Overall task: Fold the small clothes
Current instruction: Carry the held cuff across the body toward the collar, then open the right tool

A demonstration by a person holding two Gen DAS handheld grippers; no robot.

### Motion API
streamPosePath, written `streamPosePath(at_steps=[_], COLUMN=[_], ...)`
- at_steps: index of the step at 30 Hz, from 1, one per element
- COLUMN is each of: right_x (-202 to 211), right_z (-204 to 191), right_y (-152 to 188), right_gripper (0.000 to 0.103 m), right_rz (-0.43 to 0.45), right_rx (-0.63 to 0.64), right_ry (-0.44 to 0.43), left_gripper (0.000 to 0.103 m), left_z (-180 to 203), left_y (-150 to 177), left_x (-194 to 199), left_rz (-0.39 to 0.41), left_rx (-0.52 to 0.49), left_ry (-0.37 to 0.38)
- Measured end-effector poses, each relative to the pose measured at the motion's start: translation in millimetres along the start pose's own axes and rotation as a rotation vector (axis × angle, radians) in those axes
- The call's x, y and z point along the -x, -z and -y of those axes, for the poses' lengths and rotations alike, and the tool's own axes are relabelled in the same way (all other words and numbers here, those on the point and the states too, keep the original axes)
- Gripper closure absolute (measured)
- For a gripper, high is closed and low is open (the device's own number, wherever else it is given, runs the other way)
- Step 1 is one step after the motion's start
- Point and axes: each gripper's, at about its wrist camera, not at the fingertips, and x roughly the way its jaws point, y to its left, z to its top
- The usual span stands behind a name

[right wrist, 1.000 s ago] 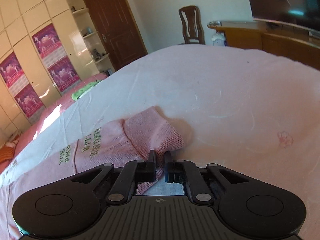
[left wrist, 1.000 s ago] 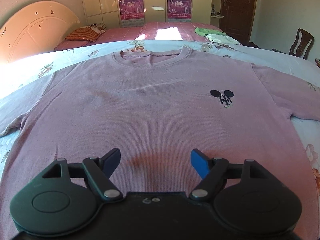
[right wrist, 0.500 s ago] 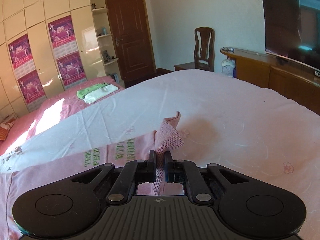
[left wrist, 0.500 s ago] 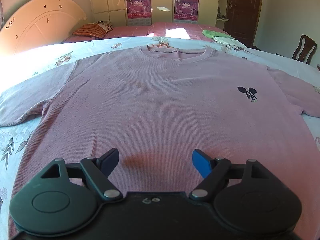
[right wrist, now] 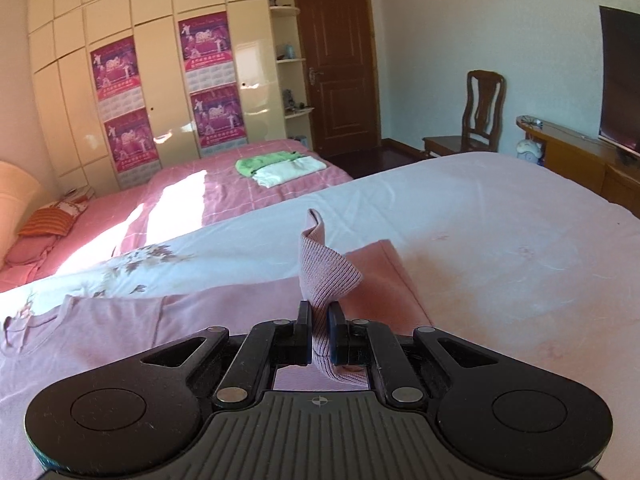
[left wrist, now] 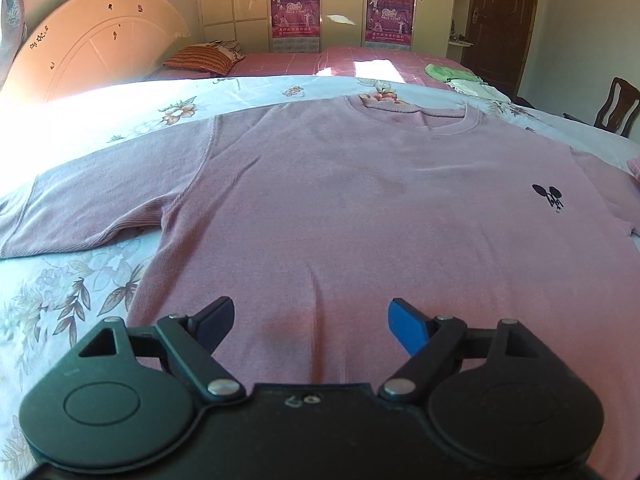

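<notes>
Right gripper (right wrist: 319, 334), black two-finger tool, is clamped on the ribbed sleeve (right wrist: 326, 276) of the pink short-sleeved knit T-shirt (left wrist: 360, 208), sleeve lifted & curled above the shirt. Left gripper (left wrist: 310, 322), jaws wide apart w/ nothing between, sits over the shirt's lower hem. Shirt lies flat, front up, on the pale floral bedsheet (left wrist: 60, 292). Small black mouse-head emblem (left wrist: 549, 196) on shirt chest, twd the lifted-sleeve side.

Floral-sheeted bed (left wrist: 80, 292); pink T-shirt (left wrist: 360, 208) spread flat.
</notes>
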Motion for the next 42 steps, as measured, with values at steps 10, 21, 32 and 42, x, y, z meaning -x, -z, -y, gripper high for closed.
streamPosePath(at_steps=[10, 21, 32, 42], right_x=[-6, -22, -35, -50], right_z=[-129, -243, -311, -341], right_y=[27, 69, 103, 131], right_gripper=[0.096, 0.096, 0.096, 0.096], right_rz=[-0.025, -0.067, -0.103, -0.151], right_rx=[0.113, 0.228, 0.317, 0.358], right_ry=[-0.129, -0.227, -0.297, -0.317], left_gripper=[0.018, 0.017, 0.017, 0.020], left_z=[-53, -102, -133, -144], left_y=[10, 15, 15, 12], left_x=[6, 7, 3, 1], left_rz=[-0.006, -0.006, -0.004, 0.006], left_rx=[0.024, 0.052, 0.077, 0.111], left_ry=[0.002, 0.011, 0.018, 0.081])
